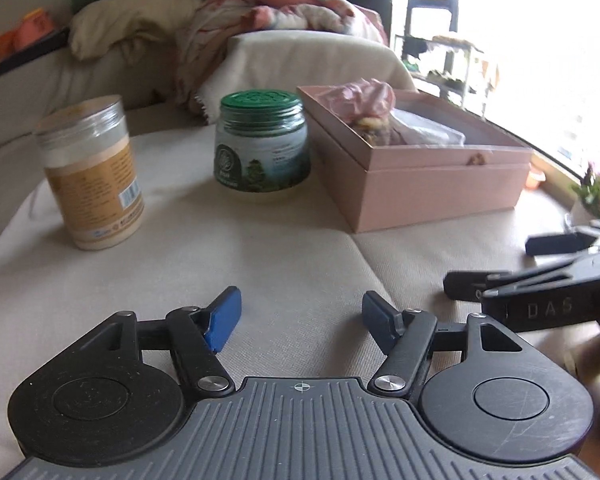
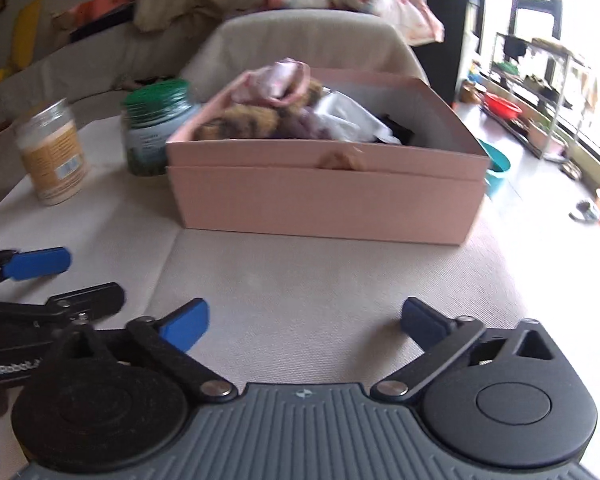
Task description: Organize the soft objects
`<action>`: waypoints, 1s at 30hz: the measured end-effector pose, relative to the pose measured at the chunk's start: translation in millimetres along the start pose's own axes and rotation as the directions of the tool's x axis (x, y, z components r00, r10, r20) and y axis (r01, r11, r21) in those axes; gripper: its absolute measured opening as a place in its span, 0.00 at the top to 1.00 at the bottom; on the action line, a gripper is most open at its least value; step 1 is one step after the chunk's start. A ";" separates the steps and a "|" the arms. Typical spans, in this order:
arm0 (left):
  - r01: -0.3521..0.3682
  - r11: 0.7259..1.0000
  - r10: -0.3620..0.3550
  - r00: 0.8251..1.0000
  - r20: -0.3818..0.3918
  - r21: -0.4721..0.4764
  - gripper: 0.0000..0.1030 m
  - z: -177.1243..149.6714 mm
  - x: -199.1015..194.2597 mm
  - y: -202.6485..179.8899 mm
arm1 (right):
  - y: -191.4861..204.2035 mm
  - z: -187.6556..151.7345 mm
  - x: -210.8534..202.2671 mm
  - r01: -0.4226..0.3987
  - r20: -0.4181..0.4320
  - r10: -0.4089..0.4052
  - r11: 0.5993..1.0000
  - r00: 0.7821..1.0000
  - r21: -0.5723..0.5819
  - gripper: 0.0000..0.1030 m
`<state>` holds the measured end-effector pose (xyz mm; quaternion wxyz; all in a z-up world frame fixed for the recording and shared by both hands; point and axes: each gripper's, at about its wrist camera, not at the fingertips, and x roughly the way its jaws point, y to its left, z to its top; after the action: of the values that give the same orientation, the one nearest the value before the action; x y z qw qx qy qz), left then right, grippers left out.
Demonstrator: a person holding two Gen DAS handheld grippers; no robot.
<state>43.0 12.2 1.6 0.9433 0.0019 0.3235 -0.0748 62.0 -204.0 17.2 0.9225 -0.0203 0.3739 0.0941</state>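
A pink box (image 2: 324, 204) stands on the cream cloth-covered table, holding several soft items: a pink cloth (image 2: 278, 82), a brown striped fuzzy piece (image 2: 240, 124) and a white crumpled piece (image 2: 348, 118). It also shows in the left wrist view (image 1: 440, 188) at right. My left gripper (image 1: 302, 318) is open and empty, low over the cloth, short of the box. My right gripper (image 2: 306, 322) is open and empty, in front of the box. The left gripper also shows at the right view's left edge (image 2: 40, 264).
A tan-labelled jar (image 1: 94, 176) and a green-lidded jar (image 1: 262, 146) stand left of the box. Behind the table is a sofa with a cream cushion (image 1: 132, 20) and a floral blanket (image 1: 276, 4). The table's right edge drops to the floor, with shelves (image 2: 540, 80) beyond.
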 end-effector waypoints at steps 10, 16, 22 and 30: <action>-0.084 0.996 0.084 0.996 0.009 -0.019 0.31 2.6 5.1 -12.4 | -3.9 -12.4 1.2 0.056 0.069 -0.059 0.997 0.996 0.045 0.00; -0.085 0.996 0.085 0.996 0.009 -0.018 0.31 2.4 4.8 -12.3 | -4.6 -12.0 1.6 0.063 0.068 -0.066 0.997 0.995 0.048 0.00; -0.085 0.996 0.085 0.996 0.009 -0.018 0.31 2.4 4.7 -12.4 | -4.7 -12.2 1.7 0.063 0.068 -0.066 0.997 0.995 0.048 0.00; -0.085 0.996 0.085 0.996 0.009 -0.018 0.31 2.5 4.4 -12.3 | -4.8 -12.3 1.8 0.063 0.068 -0.066 0.997 0.995 0.049 0.00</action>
<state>46.2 -0.7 1.4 0.9471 0.0071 0.3192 -0.0318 55.7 -209.7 7.0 0.9378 -0.0076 0.3426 0.0564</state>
